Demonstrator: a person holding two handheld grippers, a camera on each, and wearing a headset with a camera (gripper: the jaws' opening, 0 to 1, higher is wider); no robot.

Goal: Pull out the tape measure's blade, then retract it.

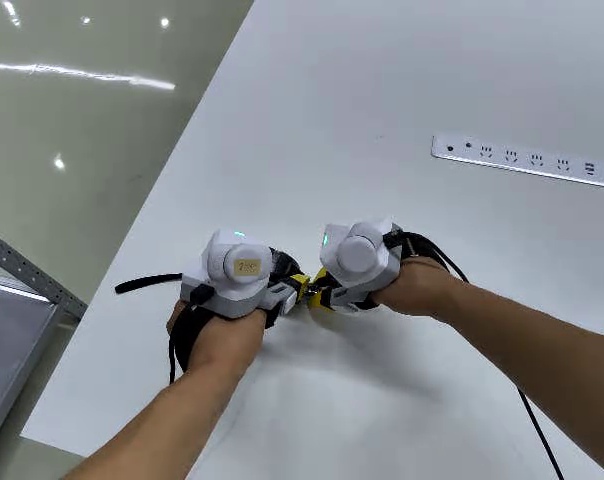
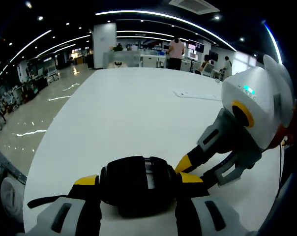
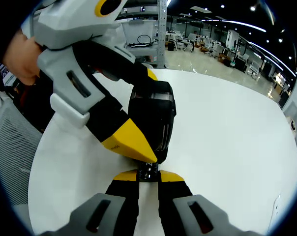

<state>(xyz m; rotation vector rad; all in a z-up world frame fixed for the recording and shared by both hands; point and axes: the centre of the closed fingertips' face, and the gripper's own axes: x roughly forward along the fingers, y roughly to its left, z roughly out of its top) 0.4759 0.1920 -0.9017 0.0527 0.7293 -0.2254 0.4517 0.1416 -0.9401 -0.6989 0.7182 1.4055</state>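
Far left in the head view: glossy floor (image 1: 72,130) and a corner of a grey metal rack (image 1: 22,270). Next to these, the white workbench (image 1: 382,100), with a black strap (image 1: 147,284) trailing left across it from under the left gripper (image 1: 282,292).

Gripped by the left hand (image 1: 217,335), near the bench's front edge. Clenched around the tape measure (image 2: 138,189): in the left gripper view, a black case squeezed between the two yellow-tipped fingers (image 2: 87,181), one on each flank, with the strap running off to the left. Low at the tabletop; cannot tell whether resting on it or just above.

Nose to nose with it in the head view, the right gripper (image 1: 319,290), carried by the right hand (image 1: 417,285). In the left gripper view, reaching in from the right toward the front of the case.

In the right gripper view, jaws nearly together, pinching the blade end (image 3: 148,172), a small dark piece at the mouth of the case. Directly beyond, the case itself, upright between the other gripper's yellow fingers. Hardly any blade showing between case and fingertips.

Further right on the bench, well apart from the grippers: a white power strip (image 1: 522,160), lying flat. At the lower right, a black cable (image 1: 537,430) hanging past the right forearm.

Behind the bench in the left gripper view: desks and a few standing people (image 2: 176,49) under ceiling lights.
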